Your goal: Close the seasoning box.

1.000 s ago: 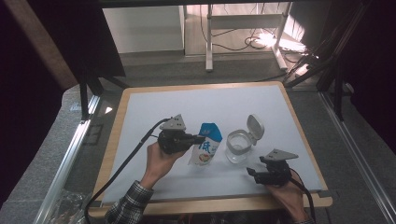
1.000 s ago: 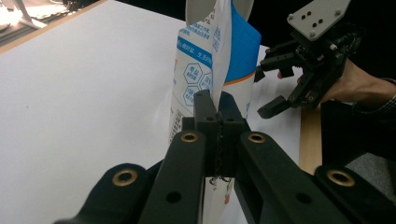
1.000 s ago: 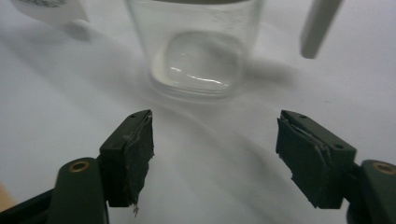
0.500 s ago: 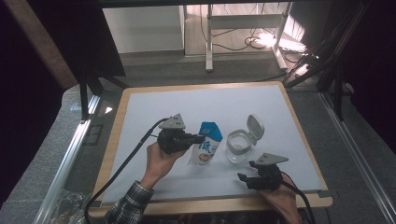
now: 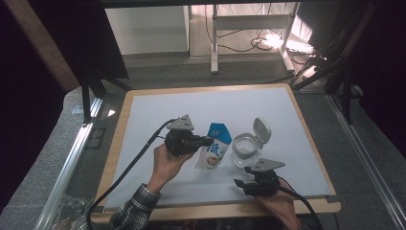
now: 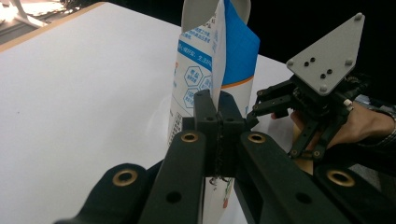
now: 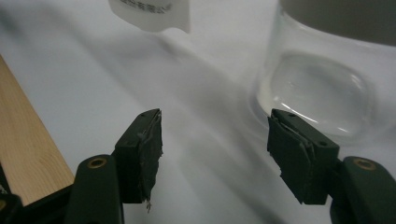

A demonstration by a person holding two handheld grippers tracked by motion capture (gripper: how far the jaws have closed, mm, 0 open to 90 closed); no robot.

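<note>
Blue-and-white printed pouch stays pinched upright in the left gripper; right gripper (jaws narrowing, empty) has slid along the table's near edge

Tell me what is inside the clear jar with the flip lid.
The jar looks empty: its clear bottom shows in the right gripper view, with the white table beneath. The lid stands open. The upper part lies outside that view.
</note>
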